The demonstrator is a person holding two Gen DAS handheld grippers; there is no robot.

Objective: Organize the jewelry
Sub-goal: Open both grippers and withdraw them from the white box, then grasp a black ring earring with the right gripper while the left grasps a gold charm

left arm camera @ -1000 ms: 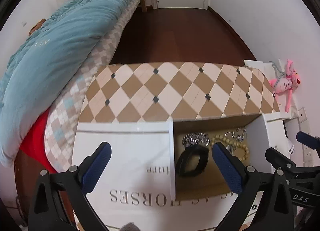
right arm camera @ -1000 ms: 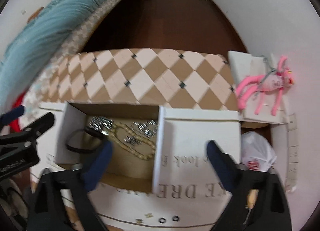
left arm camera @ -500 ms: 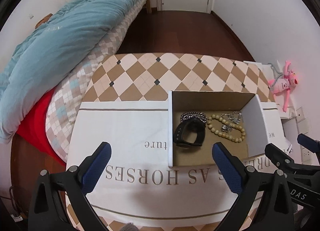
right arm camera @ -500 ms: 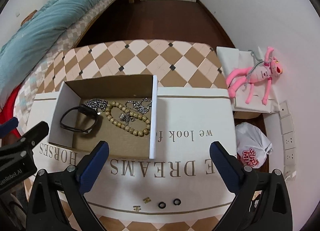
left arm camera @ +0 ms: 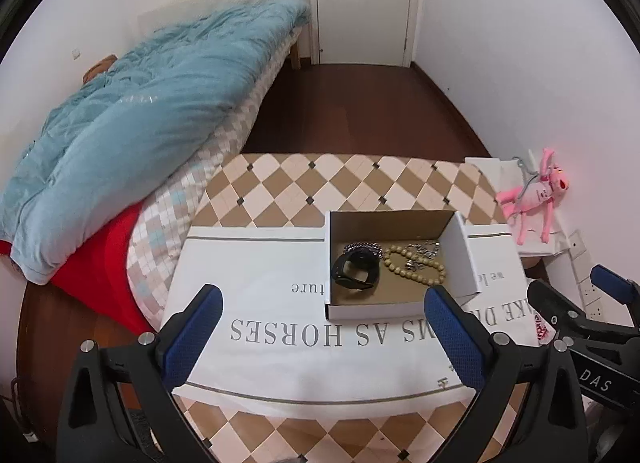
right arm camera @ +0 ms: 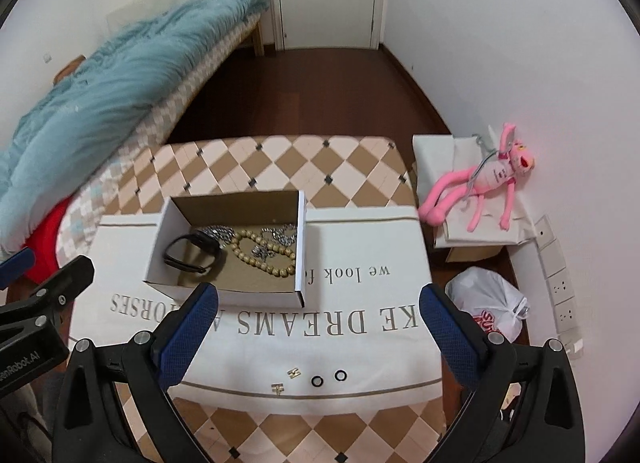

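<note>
- Box (right arm camera: 224,291): white outside, brown inside.
- Beaded bracelet (right arm camera: 264,257): tan.
- Watch (right arm camera: 192,253): black.
- Cloth (right arm camera: 360,327): white, grey lettering.
- Table (right arm camera: 280,159): tan-and-cream diamond pattern.
- Plush toy (right arm camera: 480,187): pink.
- Duvet (left arm camera: 140,119): light blue.

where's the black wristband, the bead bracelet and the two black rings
black wristband (right arm camera: 192,253), right wrist view, on its band loop.
bead bracelet (right arm camera: 262,259), right wrist view, on the beads' near strand.
two black rings (right arm camera: 317,380), right wrist view, on the left ring.

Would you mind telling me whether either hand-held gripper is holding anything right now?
Nothing is held: the left hand-held gripper and right hand-held gripper are both open and empty.
</note>
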